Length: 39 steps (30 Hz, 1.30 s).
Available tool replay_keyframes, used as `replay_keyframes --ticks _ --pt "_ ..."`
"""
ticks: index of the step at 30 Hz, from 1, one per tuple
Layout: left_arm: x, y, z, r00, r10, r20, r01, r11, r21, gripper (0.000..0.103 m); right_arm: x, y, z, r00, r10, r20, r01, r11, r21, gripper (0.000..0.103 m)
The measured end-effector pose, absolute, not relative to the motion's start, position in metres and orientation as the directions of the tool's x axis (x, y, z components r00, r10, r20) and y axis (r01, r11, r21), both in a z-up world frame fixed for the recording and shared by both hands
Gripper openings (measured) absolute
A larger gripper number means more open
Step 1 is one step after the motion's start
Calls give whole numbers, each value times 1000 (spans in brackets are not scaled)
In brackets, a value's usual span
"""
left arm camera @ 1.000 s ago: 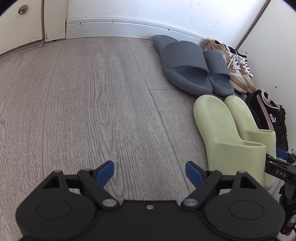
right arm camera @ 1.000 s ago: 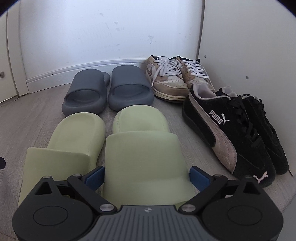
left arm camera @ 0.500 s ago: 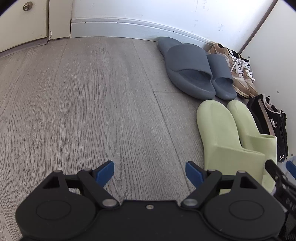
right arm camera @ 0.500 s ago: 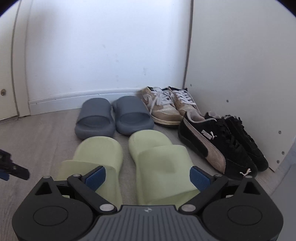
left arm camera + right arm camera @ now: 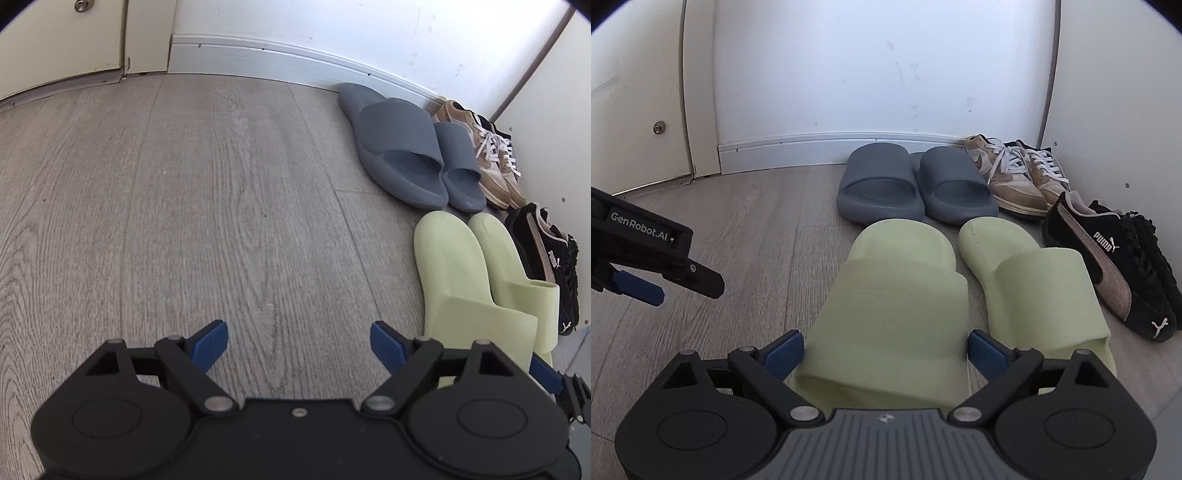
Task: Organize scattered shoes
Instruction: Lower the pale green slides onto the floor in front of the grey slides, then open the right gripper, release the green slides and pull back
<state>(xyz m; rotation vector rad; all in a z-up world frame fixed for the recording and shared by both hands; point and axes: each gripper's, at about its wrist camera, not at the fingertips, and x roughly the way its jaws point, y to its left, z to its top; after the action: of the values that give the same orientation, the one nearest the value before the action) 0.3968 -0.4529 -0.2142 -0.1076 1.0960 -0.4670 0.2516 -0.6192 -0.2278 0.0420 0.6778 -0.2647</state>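
Note:
Four pairs stand in the corner. Grey slides (image 5: 879, 188) and tan sneakers (image 5: 1015, 177) line the back wall. In front of them sit pale green slides (image 5: 1034, 288) and black sneakers (image 5: 1115, 258). My right gripper (image 5: 884, 352) is open just behind the left green slide (image 5: 897, 295), whose strap fills the space between the blue pads; I cannot tell if they touch it. My left gripper (image 5: 299, 341) is open over bare floor, left of the green slides (image 5: 454, 273). It also shows in the right wrist view as the left gripper (image 5: 646, 254).
A white panel (image 5: 1126, 110) closes the corner on the right, tight against the black sneakers (image 5: 550, 258). A skirting board (image 5: 258, 59) runs along the back wall. A cream door (image 5: 635, 110) with a small knob is at far left. Grey wood floor (image 5: 184, 203) spreads leftward.
The right gripper pulled back from the right green slide and shifted left, now behind the left one. The left gripper drifted so the shoes sit further right in its view. Both stayed open.

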Motion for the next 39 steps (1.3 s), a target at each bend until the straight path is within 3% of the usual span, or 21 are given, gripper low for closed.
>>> replay_keyframes --ticks 8,18,26,34,39 --pt "402 -441 -214 385 -409 -828 286 905 -315 85 253 -643 -226 739 -241 -629 253 965 -72 92" --pt "401 -439 -209 397 -411 -820 292 904 -312 85 251 -672 -223 743 -145 -653 112 989 -92 92" --pt "398 -445 -200 416 -408 -813 295 906 -303 85 253 -672 -221 739 -169 -652 146 985 -90 95" --pt "390 -434 -151 475 -365 -800 313 920 -234 85 245 -667 -175 779 -98 -620 172 983 61 103" --pt "377 -414 -93 527 -369 -766 356 914 -195 85 225 -658 -106 789 -42 -613 155 979 132 103"
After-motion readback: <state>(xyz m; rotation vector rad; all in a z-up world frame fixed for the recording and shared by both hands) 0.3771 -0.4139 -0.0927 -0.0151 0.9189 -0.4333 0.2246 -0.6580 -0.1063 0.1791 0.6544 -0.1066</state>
